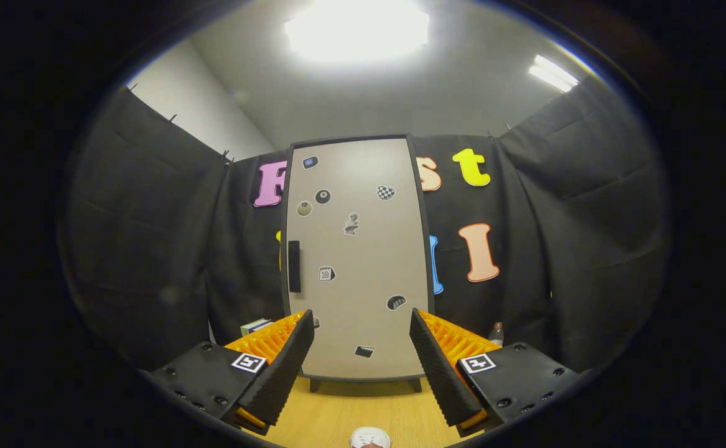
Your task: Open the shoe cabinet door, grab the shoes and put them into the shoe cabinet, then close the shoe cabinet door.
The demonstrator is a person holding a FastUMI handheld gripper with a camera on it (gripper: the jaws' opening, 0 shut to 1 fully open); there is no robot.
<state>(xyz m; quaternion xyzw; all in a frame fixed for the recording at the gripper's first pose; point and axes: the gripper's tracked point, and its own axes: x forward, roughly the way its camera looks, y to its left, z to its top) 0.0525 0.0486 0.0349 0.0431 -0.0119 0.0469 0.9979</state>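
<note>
The shoe cabinet [358, 261] stands upright on a wooden tabletop [338, 417], straight ahead of the gripper [361, 330] and well beyond its fingertips, backed by the black cloth wall. Its pale door [369, 249] is closed, dotted with small stickers [386, 192], and a black vertical handle [294, 266] sits on its left edge. The jaws are released, spread wide with nothing between them; their black ribbed pads [288, 367] and orange backs frame the lower part of the cabinet. Nothing lies between the fingers and the door. Just below the fingers, at the near edge of the tabletop, the white toe of a shoe [370, 437] peeks in. Left of the cabinet's base, some stacked books [255, 326] show behind the left finger; right of it, a small bottle [496, 333] stands by the cloth.
</note>
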